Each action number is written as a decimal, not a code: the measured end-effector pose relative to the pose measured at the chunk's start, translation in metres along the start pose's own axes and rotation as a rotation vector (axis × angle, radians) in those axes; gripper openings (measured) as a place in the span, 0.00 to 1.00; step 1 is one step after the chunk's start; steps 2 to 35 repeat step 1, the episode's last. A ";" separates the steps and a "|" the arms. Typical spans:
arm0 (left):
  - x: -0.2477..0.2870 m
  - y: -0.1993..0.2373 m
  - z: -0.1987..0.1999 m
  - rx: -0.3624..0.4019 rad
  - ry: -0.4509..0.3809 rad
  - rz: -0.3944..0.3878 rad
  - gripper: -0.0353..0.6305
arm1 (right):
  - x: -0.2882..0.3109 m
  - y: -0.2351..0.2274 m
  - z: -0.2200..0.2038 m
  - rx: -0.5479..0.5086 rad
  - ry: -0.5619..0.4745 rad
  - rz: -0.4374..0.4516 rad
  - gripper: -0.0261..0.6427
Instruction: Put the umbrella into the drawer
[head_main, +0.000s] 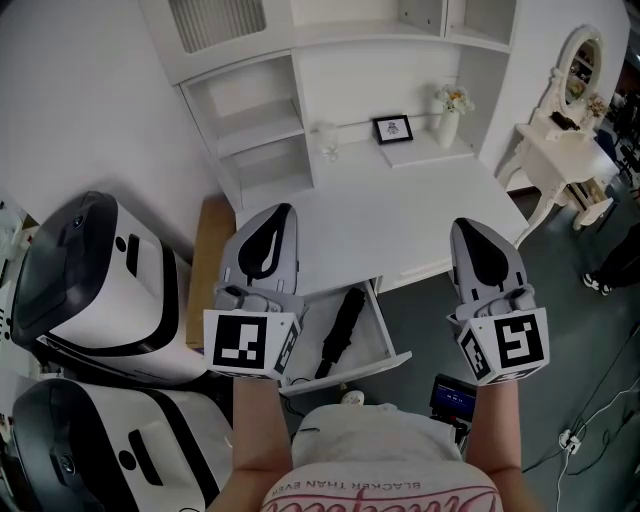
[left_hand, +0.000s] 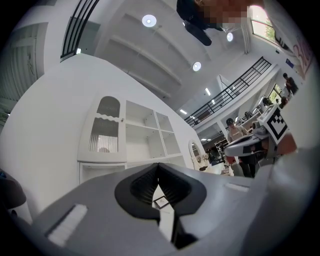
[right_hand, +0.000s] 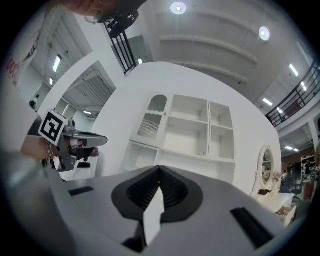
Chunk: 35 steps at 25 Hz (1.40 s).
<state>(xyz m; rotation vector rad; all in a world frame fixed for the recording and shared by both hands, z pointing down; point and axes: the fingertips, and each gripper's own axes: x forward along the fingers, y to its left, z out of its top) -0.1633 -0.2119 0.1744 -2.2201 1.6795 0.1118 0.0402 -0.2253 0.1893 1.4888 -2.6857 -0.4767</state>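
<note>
Black umbrella (head_main: 340, 330); shirt (head_main: 380, 450) "BLACKER THAN EVER"

The drawer (head_main: 388, 338) stands open beneath the desk (head_main: 400, 220), umbrella (head_main: 338, 330) filling its middle.

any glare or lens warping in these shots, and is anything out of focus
Head view: even light, mild wide-angle bending along the desk edges, umbrella in the drawer sharp. Left gripper view: heavy fisheye, dark corners, ceiling lights blown out, left claw up close a little soft. Right gripper view: same fisheye and dark rim, glare from the ceiling lamp, right claw also soft.
</note>
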 end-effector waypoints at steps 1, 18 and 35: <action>-0.001 0.000 0.000 0.001 0.000 -0.001 0.07 | -0.001 0.001 0.000 0.001 -0.001 -0.001 0.05; -0.001 0.000 0.000 0.001 0.000 -0.001 0.07 | -0.001 0.001 0.000 0.001 -0.001 -0.001 0.05; -0.001 0.000 0.000 0.001 0.000 -0.001 0.07 | -0.001 0.001 0.000 0.001 -0.001 -0.001 0.05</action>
